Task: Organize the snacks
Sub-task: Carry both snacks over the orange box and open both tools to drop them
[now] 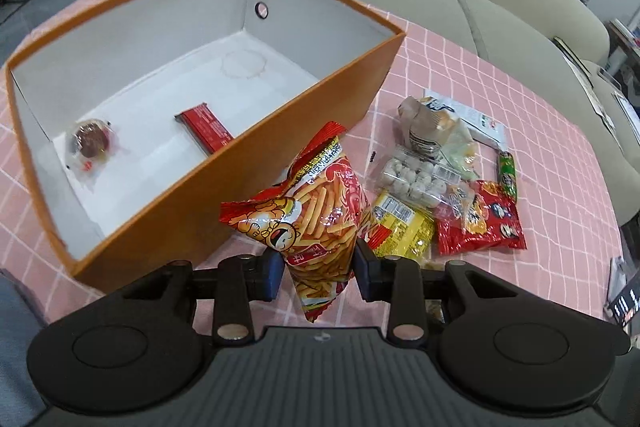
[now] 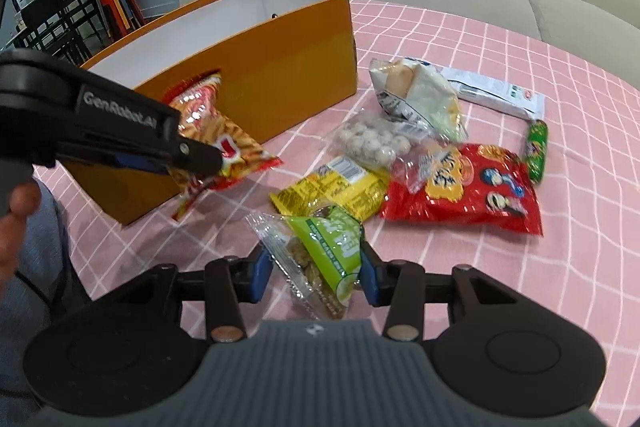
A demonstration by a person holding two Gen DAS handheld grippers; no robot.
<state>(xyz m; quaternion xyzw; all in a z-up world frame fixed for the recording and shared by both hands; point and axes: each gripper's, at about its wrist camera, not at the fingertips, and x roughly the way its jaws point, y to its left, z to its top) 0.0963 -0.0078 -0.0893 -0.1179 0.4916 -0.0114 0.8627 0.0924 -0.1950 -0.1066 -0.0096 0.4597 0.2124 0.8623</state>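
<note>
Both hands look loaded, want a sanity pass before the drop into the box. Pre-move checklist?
1. Left gripper jaws shut on the red stick-snack bag: ok.
2. Right gripper jaws shut on the green packet: ok.
3. Red bag lifted off the tablecloth: ok.
4. Red bag above the rim of the orange box: not ok, it hangs in front of the near wall.
5. Free floor in the box beside the red bar and round snack: ok.
6. Green packet clear of the pile: ok.
</note>
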